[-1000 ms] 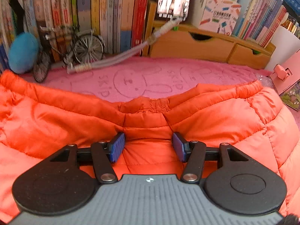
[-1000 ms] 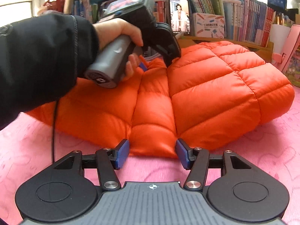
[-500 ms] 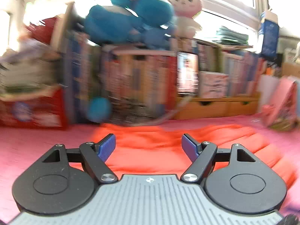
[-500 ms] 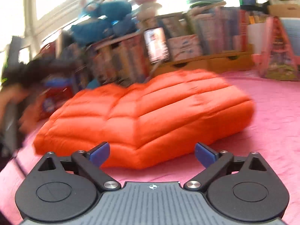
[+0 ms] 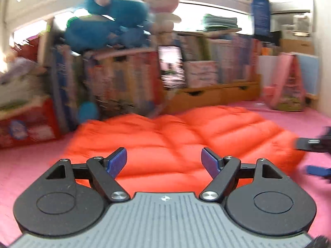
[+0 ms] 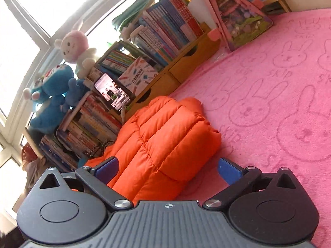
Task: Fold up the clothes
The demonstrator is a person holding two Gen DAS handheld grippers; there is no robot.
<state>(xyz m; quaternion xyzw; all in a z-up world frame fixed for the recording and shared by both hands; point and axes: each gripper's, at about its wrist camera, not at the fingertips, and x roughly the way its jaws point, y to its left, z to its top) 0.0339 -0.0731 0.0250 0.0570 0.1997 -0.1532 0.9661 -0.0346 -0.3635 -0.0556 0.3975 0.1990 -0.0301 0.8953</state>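
Note:
A puffy orange quilted jacket (image 5: 186, 136) lies folded into a thick bundle on the pink rabbit-pattern blanket (image 6: 279, 103). My left gripper (image 5: 163, 157) hovers in front of it, open, with nothing between its blue pads. My right gripper (image 6: 167, 166) is rolled to one side by the jacket (image 6: 165, 136). Its jaws are opening wide and the pads touch nothing. In the blurred left wrist view, one of the right gripper's blue fingertips (image 5: 316, 170) shows at the right edge, beside the jacket's end.
Behind the jacket stands a bookshelf (image 6: 165, 33) with wooden drawers (image 6: 182, 66). A lit phone (image 6: 112, 94) leans on it. A blue plush (image 6: 51, 95) and a pink rabbit plush (image 6: 72, 45) sit on top. A pink toy house (image 6: 238, 16) stands at the back right.
Both grippers drew back from the jacket and opened wider. The right wrist view has rolled, so the scene now tilts. The hand holding the left gripper has left the right wrist view.

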